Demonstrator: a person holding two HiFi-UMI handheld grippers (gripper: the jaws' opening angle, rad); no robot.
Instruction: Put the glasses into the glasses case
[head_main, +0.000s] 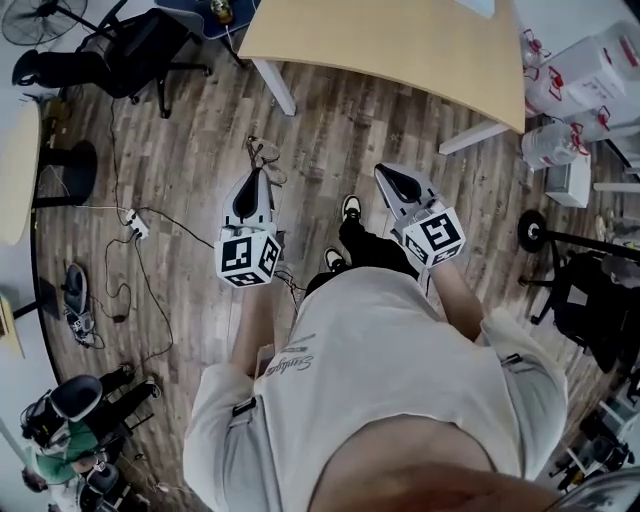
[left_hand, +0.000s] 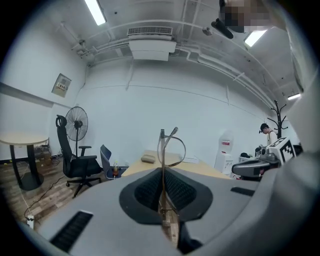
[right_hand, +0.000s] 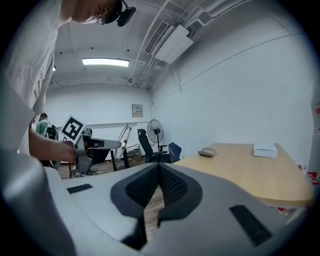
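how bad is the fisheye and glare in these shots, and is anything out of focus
Head view: mild barrel bend, so the table edge curves; light is even, no glare. Left gripper view: strong fisheye with black corners, ceiling lights blown white, and the glasses in the left gripper go soft close to the lens. Right gripper view: same dark rim, light panel clipped.

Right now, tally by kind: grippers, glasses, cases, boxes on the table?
Grippers: 2, left gripper and right gripper
Glasses: 1, clamped in the left gripper
Glasses case: 1, on the table
White box: 1, on the table
Total: 5
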